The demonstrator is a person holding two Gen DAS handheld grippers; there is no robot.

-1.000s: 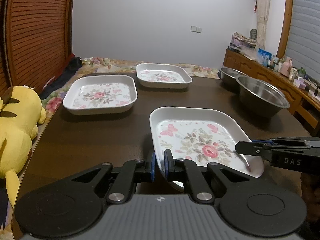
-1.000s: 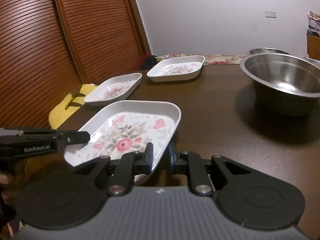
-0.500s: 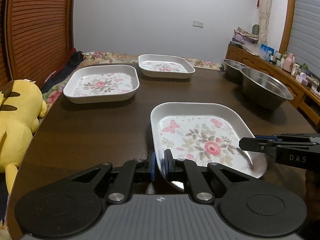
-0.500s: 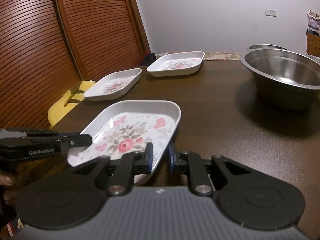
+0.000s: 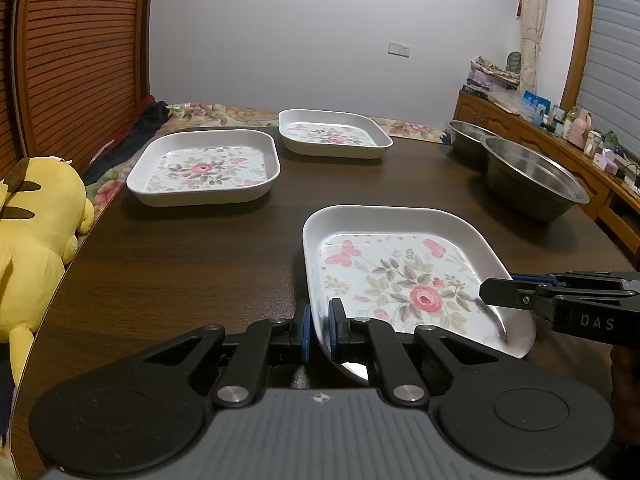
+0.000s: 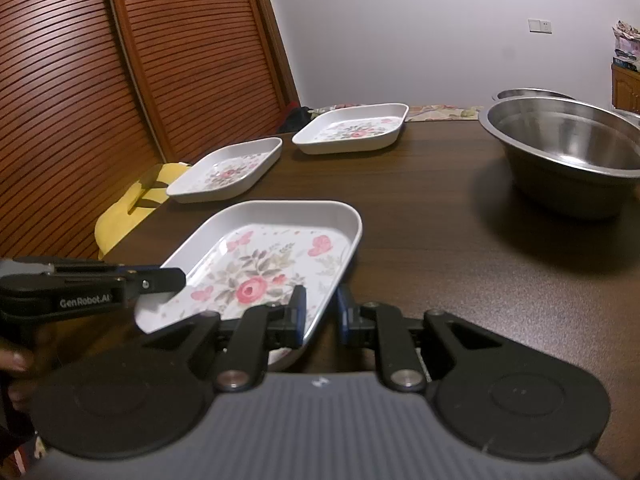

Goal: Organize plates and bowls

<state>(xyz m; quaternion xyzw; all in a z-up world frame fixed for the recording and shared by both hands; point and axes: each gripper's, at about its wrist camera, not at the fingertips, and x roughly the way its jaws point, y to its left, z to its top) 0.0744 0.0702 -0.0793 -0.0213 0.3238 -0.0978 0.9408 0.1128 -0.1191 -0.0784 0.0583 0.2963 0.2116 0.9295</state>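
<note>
A yellow plush toy (image 5: 36, 236) lies left of the dark bench (image 5: 192, 256) (by slatted doors (image 6: 120, 80)); a cluttered sideboard (image 5: 560, 140) stands right.

A dark wooden table (image 5: 192, 264) is seen. Two floral square plates are set on it: one at the far left (image 5: 204, 166) and one farther back toward the middle (image 5: 334, 134). Two steel bowls are placed at the right, a larger one (image 5: 532, 182) nearer and a smaller one (image 5: 466, 138) just behind it.
</note>
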